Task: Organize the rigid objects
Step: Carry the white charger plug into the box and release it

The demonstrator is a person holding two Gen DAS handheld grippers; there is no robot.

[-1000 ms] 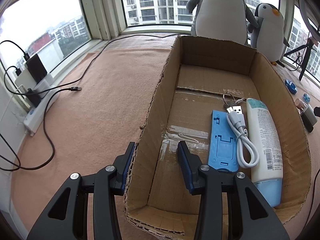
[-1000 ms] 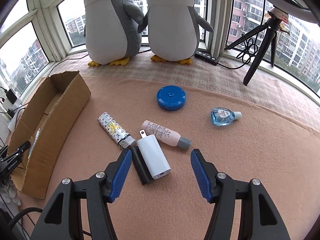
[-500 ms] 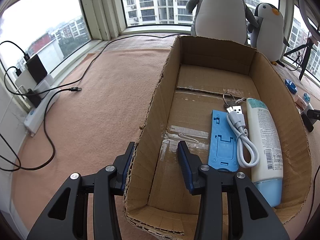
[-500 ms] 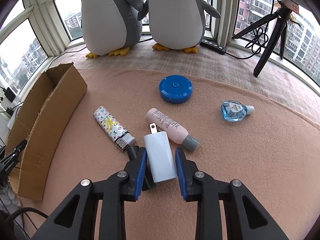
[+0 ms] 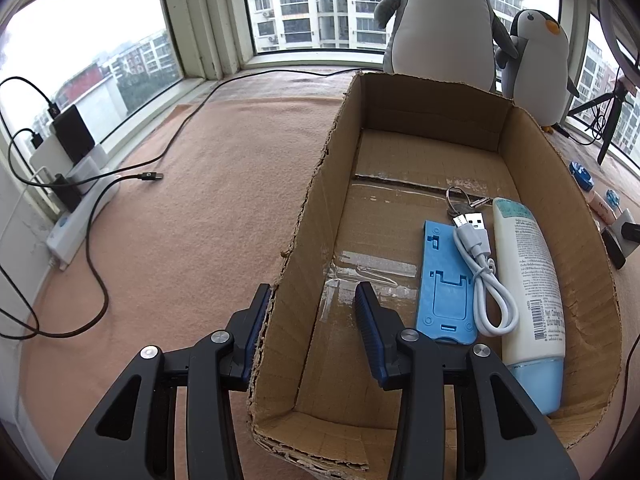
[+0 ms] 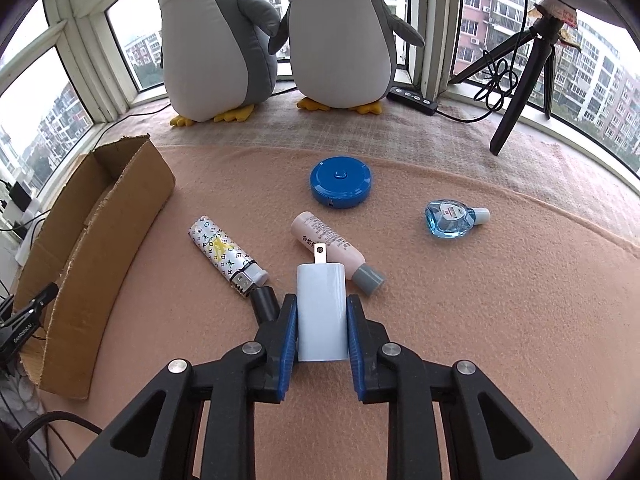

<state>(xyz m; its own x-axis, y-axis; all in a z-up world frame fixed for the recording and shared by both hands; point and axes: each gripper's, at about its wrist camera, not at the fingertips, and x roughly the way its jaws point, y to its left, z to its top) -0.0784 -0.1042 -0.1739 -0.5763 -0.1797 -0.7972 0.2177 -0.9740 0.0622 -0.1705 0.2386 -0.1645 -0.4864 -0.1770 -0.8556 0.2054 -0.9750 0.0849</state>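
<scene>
Two wrist fisheyes, each looking forward along its own hand-held gripper.

Left view: close above the near end of the cardboard box (image 5: 400, 152), angled down into it, facing the window. Right view: low over the pink mat (image 6: 500, 300) to the right of the box, facing the two plush penguins (image 6: 332, 32). Shared between both: the box, the penguins beyond it, the tripod (image 6: 520, 80), and the white charger (image 6: 322, 312), seen past the box's right wall in the left view.
</scene>
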